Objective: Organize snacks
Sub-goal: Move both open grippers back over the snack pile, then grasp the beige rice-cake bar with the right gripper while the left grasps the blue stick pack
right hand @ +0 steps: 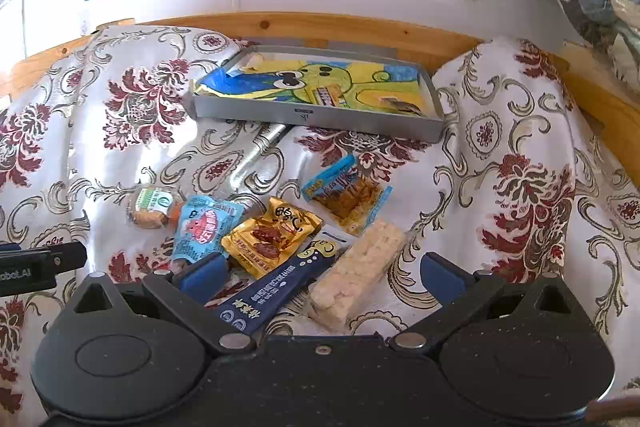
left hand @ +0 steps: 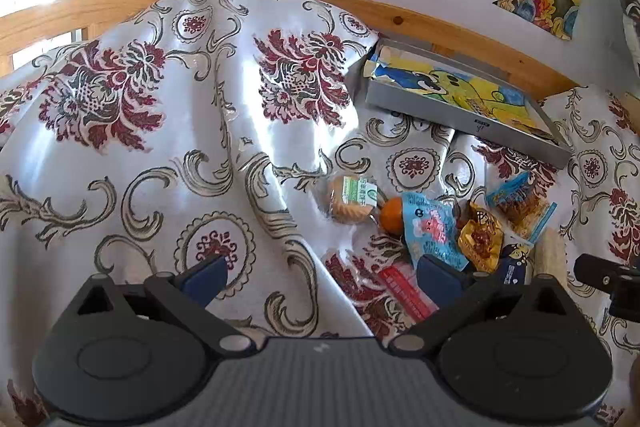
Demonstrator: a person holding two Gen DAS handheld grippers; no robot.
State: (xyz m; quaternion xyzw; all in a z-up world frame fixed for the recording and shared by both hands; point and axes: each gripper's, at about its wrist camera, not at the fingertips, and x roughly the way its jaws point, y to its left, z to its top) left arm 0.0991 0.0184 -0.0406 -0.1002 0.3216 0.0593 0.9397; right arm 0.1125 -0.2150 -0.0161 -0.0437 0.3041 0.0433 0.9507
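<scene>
Two handheld grippers hover low over a floral cloth (right hand: 500,155). The left gripper (left hand: 320,277) has its jaws spread wide and holds nothing; most snacks lie to its right. The right gripper (right hand: 320,273), also wide open and empty, sits just above the near end of the snack pile: a navy stick packet (right hand: 276,287) and a pale puffed-rice bar (right hand: 356,279) lie between its fingers. Farther off are a gold packet (right hand: 268,239), a light blue pouch (right hand: 204,227) and a round wrapped cake (right hand: 150,207). A grey tray (right hand: 320,117) lined with a colourful drawing rests at the far side, beneath a wooden rail (right hand: 360,27).
</scene>
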